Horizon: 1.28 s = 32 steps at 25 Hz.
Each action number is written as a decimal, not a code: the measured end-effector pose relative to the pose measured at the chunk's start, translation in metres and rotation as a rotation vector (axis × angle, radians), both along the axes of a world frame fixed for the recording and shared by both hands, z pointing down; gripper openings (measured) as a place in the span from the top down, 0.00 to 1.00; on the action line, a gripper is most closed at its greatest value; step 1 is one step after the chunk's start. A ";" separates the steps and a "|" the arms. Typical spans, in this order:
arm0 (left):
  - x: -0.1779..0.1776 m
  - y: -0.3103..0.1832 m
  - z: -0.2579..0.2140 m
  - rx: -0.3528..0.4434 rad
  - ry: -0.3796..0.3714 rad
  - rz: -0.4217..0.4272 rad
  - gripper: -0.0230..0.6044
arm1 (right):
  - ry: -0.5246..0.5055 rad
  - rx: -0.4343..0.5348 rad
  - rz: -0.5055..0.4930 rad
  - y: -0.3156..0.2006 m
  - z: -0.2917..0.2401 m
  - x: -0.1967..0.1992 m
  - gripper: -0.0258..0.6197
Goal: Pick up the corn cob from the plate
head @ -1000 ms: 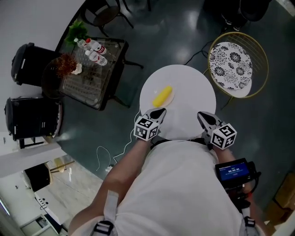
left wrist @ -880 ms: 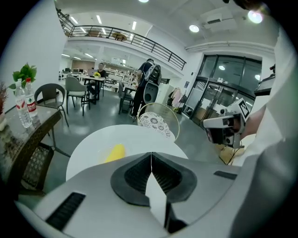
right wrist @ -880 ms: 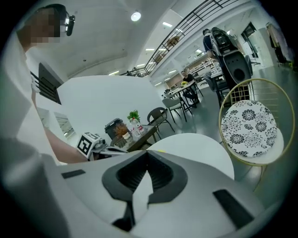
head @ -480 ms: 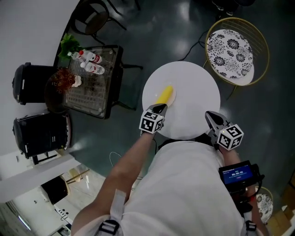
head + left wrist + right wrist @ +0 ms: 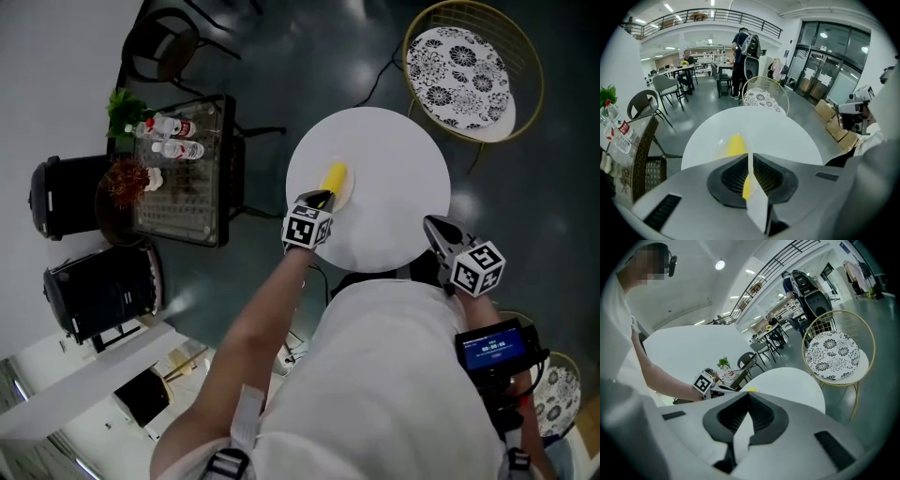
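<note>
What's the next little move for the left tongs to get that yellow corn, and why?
Probably opening the left tongs: they point down at the near end of the corn cob on its plate, yet their jaws are shut together with nothing between them, so they cannot straddle it.
</note>
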<state>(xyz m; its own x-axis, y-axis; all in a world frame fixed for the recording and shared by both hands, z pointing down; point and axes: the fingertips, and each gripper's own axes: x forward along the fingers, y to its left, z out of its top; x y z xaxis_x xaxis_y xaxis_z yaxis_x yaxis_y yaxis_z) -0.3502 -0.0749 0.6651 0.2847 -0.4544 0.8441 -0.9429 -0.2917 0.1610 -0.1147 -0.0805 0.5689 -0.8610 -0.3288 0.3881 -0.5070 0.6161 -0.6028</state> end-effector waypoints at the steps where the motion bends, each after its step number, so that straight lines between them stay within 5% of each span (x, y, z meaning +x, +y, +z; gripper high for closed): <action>1: -0.001 -0.002 0.002 -0.006 -0.008 0.004 0.95 | -0.001 -0.002 0.006 0.001 0.001 0.002 0.95; 6: -0.002 -0.010 0.011 -0.042 -0.041 0.026 0.93 | -0.004 -0.016 0.036 0.002 0.007 0.013 0.95; 20: -0.010 -0.031 0.050 -0.186 -0.139 0.126 0.61 | 0.008 -0.076 0.140 0.011 0.029 0.039 0.95; 32: -0.012 -0.024 0.079 -0.349 -0.118 0.131 0.61 | 0.026 -0.106 0.185 0.016 0.039 0.053 0.95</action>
<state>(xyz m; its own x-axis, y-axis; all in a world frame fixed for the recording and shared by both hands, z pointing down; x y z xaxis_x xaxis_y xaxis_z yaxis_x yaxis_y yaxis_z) -0.3622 -0.0992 0.7440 0.2132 -0.1000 0.9719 -0.9191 -0.3579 0.1648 -0.0613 -0.0644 0.6077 -0.7791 -0.4365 0.4499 -0.6216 0.4454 -0.6443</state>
